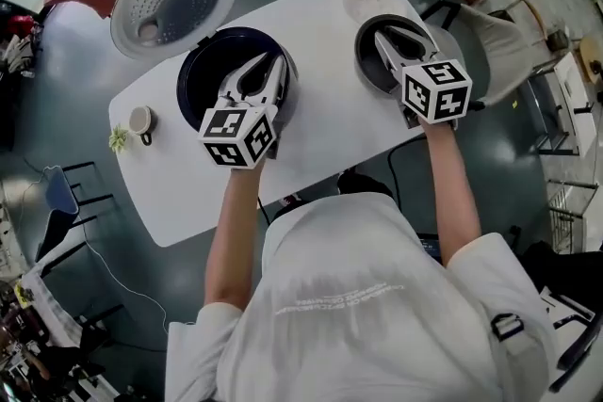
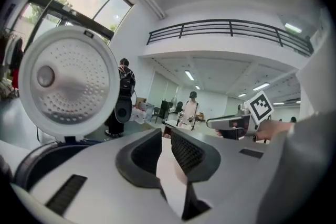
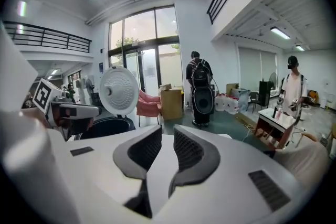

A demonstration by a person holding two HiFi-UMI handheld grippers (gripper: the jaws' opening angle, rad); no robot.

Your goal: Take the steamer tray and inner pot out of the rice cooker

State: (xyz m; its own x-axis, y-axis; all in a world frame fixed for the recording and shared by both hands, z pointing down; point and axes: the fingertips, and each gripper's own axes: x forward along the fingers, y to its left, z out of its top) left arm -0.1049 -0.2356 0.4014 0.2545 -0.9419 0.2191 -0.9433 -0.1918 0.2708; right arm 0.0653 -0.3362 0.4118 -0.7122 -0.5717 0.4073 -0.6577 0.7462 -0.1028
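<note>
White short-sleeved shirt (image 1: 367,297), grey print; white grippers (image 1: 267,66) (image 1: 400,42), black-and-white marker cubes (image 1: 237,136) (image 1: 437,90).

The left gripper (image 1: 267,64) covers much of the opening of the dark blue round rice cooker (image 1: 198,75). The right gripper (image 1: 400,39) hides most of the dark round pot (image 1: 365,57) on the white counter (image 1: 320,24).

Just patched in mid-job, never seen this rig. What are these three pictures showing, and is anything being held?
No robot here: a person holds a two-jaw gripper in each hand. The top-down picture is from a head camera; the other two look along each gripper's jaws. On the white table stand a dark rice cooker with its perforated round lid raised, a dark round pot and a small cup. The left gripper is above the cooker, the right gripper above the pot; both pairs of jaws are slightly apart, holding nothing.
</note>
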